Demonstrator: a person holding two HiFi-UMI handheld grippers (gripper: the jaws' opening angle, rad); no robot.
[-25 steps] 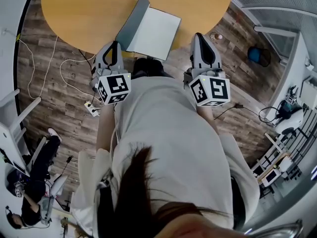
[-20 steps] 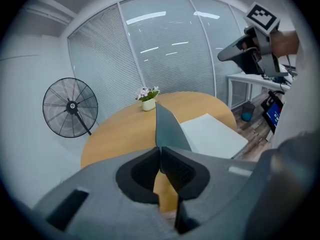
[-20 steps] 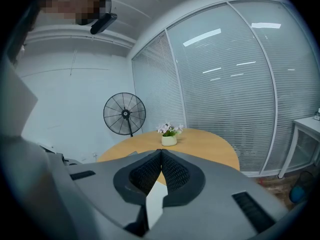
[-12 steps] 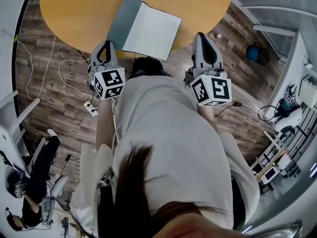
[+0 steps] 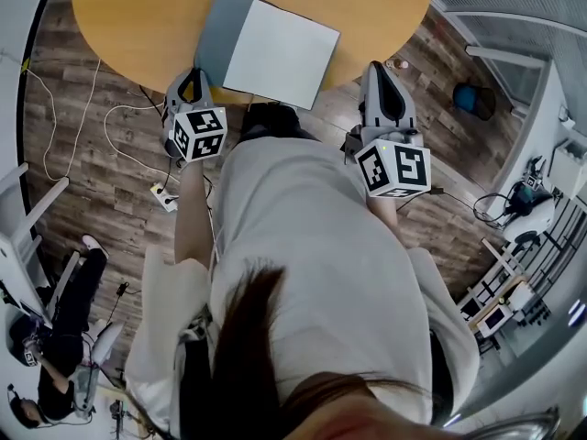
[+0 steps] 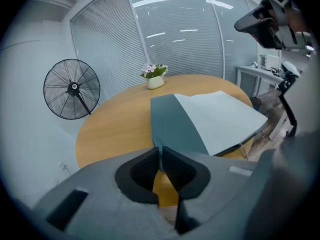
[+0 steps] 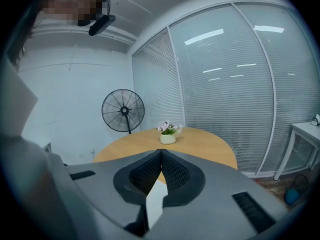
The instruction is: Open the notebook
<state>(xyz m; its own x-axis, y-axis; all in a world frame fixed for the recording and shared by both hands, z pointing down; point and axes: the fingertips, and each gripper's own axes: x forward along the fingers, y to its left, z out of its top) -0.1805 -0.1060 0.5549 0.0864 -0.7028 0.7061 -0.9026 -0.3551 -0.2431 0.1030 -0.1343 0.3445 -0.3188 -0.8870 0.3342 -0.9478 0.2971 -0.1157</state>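
Two things matter for a clean finish here: a gentle release and no drag on the cover. On the table, near its front edge, the notebook lies open with a white page up and the grey-blue cover folded out flat to its left. At the cover's near corner sits the left gripper. Its jaws are almost together and just opening, and the thin corner looks lightly pinched at their tips. Off the table edge, apart from the notebook, the right gripper has its jaws closed on nothing.

The opening seems all but done. The jaws should part fully before the left gripper backs out along the cover's plane. If the cover springs up, the right gripper could press it down.
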